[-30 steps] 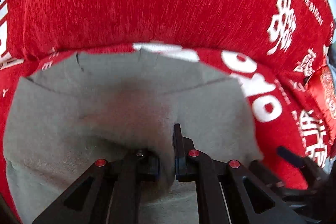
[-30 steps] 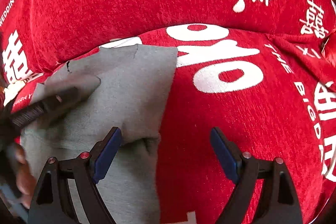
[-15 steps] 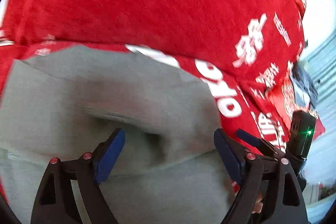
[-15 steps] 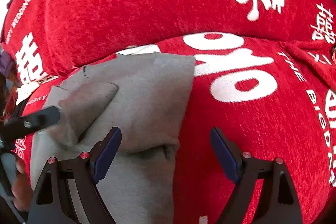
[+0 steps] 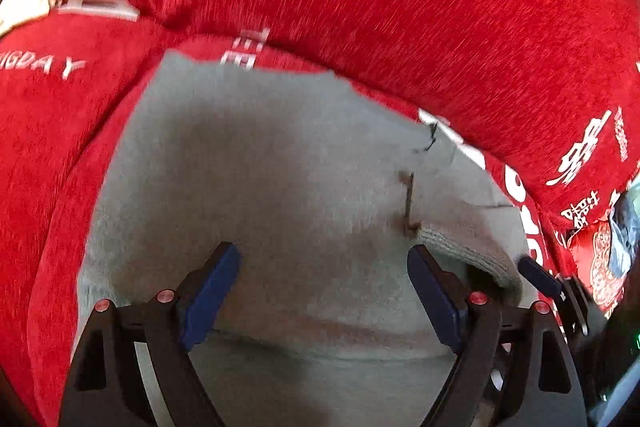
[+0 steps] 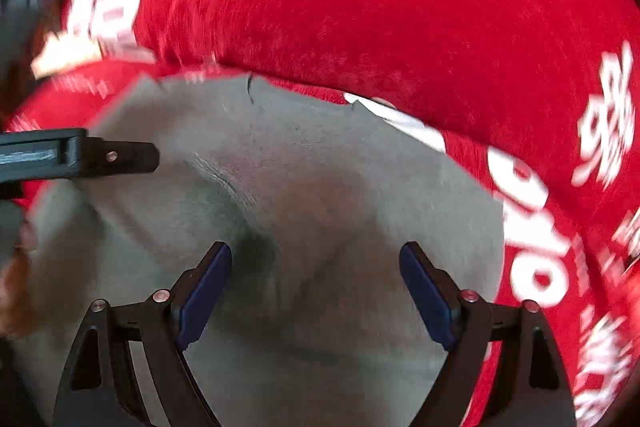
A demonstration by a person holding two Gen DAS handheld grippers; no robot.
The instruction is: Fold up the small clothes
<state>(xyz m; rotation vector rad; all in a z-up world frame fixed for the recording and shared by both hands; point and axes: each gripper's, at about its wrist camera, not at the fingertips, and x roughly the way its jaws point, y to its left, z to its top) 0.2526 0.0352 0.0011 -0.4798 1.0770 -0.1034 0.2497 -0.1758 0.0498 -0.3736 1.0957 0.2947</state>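
Red cover (image 5: 400,7): fills the whole field behind and to both sides of each claw; looks like a padded seat and backrest, so a sofa rather than a surface, as a judgement.
Grey garment (image 5: 280,179): lies on the red cover directly ahead of and beneath both claws; a ribbed hem shows just past the left claw's right finger.
Change, left claw (image 5: 324,291): a second ago it was pinched shut on a ridge of grey cloth; since half a second ago its fingers stand wide apart, holding nothing.
Change, right claw (image 6: 316,287): spread wide and empty throughout; earlier it straddled the garment's right edge, now it sits over the cloth's middle.
Meaning: the carried fold appears laid down and released; next likely a smoothing pass or a fresh grip.
Left claw finger (image 6: 100,157): seen from the right wrist, off to the left, over the cloth.
Writing: "BIGDAY" (image 5: 40,65) left of the left claw; white Chinese characters, blurred; large white "OYO"-like letters (image 6: 528,227) to the right, uncertain.
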